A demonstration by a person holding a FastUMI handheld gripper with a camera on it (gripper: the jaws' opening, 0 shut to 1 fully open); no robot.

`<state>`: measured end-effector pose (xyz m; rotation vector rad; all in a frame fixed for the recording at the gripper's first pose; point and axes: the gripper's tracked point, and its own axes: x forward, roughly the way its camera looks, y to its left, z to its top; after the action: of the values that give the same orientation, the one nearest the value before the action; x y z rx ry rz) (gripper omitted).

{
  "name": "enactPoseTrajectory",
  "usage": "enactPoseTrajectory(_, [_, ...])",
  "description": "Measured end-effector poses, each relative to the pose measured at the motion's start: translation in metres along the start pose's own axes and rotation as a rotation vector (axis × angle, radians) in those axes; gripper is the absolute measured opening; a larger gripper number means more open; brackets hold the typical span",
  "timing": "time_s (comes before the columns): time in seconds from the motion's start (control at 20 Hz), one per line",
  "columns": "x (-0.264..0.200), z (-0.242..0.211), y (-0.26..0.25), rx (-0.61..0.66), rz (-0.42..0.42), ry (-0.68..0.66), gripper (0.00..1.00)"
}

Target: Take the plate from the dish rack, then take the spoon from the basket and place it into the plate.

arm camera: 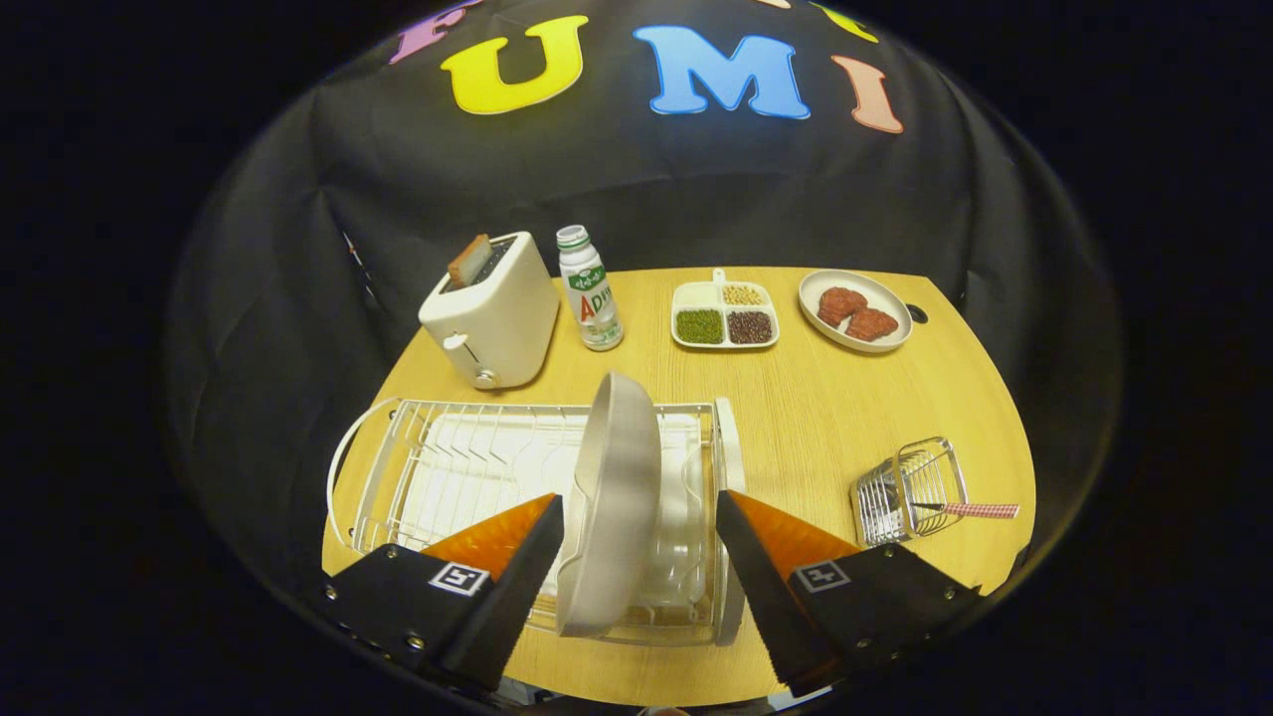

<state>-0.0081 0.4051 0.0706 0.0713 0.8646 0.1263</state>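
The gripper [639,512] hangs over the dish rack [398,467] with its fingers spread wide, and the plate [615,502] stands on edge in the rack right between them (neither finger appears to press on it). Off to the right, well apart on the wooden table [835,418], sits the wire basket [910,489] with the spoon [980,510] poking out sideways. Beyond the rack: a toaster [492,313] and a bottle [589,288].

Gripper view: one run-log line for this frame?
phase: approaching plate | gripper: open, straddling upright plate in dish rack, not gripping | spoon: in basket
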Motion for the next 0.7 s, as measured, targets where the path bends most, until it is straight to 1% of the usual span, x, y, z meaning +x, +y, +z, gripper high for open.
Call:
enactPoseTrajectory(0.05, [0.005,-0.001,0.003,0.007,-0.005,0.009,0.92])
enactPoseTrajectory(0.15, [0.012,-0.003,0.001,0.002,-0.045,0.025,0.92])
enactPoseTrajectory(0.25, [0.018,-0.008,0.000,-0.002,-0.087,0.063,0.74])
enactPoseTrajectory(0.3, [0.023,-0.015,-0.001,0.005,-0.113,0.091,0.55])
enactPoseTrajectory(0.35, [0.019,-0.014,0.001,0.012,-0.121,0.100,0.45])
enactPoseTrajectory(0.4, [0.015,-0.011,0.000,0.011,-0.150,0.116,0.34])
enactPoseTrajectory(0.45, [0.016,-0.012,-0.001,0.003,-0.172,0.134,0.30])
enactPoseTrajectory(0.55, [0.013,-0.001,0.000,0.020,-0.216,0.128,0.30])
enactPoseTrajectory(0.6, [0.016,-0.002,0.003,0.012,-0.233,0.127,0.25])
enactPoseTrajectory(0.7, [0.014,0.007,0.004,-0.044,-0.261,0.112,0.25])
